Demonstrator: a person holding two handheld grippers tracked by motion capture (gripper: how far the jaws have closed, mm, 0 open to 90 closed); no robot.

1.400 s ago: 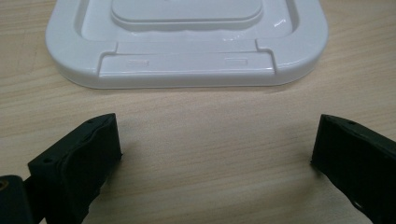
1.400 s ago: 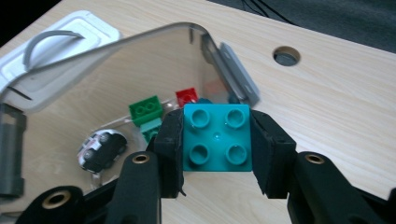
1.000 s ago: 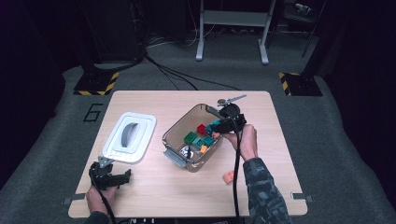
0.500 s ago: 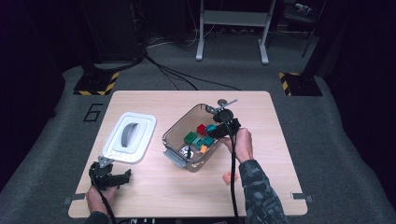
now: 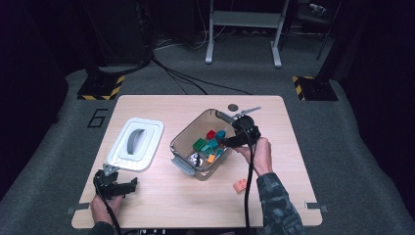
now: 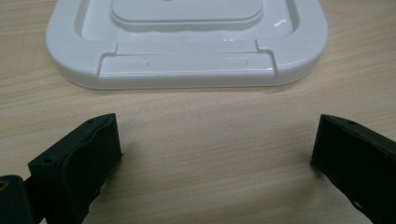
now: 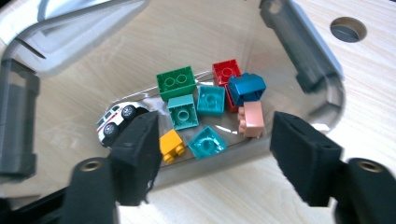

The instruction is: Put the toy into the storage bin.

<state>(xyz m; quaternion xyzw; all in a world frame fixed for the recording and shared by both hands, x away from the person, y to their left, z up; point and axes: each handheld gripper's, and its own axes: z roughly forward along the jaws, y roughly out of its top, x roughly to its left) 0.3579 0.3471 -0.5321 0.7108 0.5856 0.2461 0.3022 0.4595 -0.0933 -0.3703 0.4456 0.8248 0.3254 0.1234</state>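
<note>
Pink brick (image 7: 251,119) in bin (image 7: 303,56), below open right hand-held gripper (image 7: 212,140).

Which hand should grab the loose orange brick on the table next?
Right. The right gripper, jaws just opened and empty over the clear bin, is nearer the orange brick; the left gripper rests by the white lid.

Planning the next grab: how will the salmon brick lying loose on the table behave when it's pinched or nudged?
The brick looks like moulded plastic, so probably stiff and light. Its boxy shape suggests it will slide rather than roll. Smooth faces may slip a little, and the studs could tilt it in the claw.
</note>
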